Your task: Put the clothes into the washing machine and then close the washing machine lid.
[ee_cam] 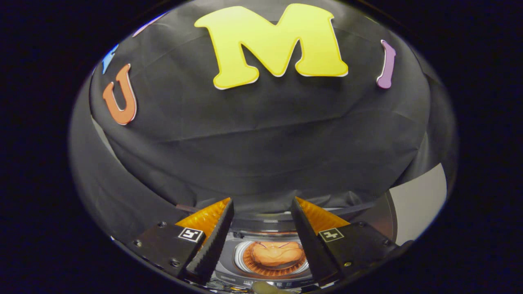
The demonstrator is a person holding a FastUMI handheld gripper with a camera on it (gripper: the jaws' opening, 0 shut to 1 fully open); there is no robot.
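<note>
The gripper [261, 204] is open, its two fingers spread wide with nothing between them. Below and between the fingers I look down on the washing machine [261, 274], a grey top-loader with its round drum opening showing. An orange piece of clothing [276, 252] lies bunched inside the drum, ringed by the drum's metal rim [241, 261]. The fingers hang well above the machine and touch nothing. Behind the right finger rises a dark curved panel [378, 218] that may be the raised lid; I cannot tell for sure.
The booth's black cloth wall [261, 139] stands beyond the fingers and wraps round both sides. A pale grey panel [421, 200] shows past the right finger, beside the dark curved panel.
</note>
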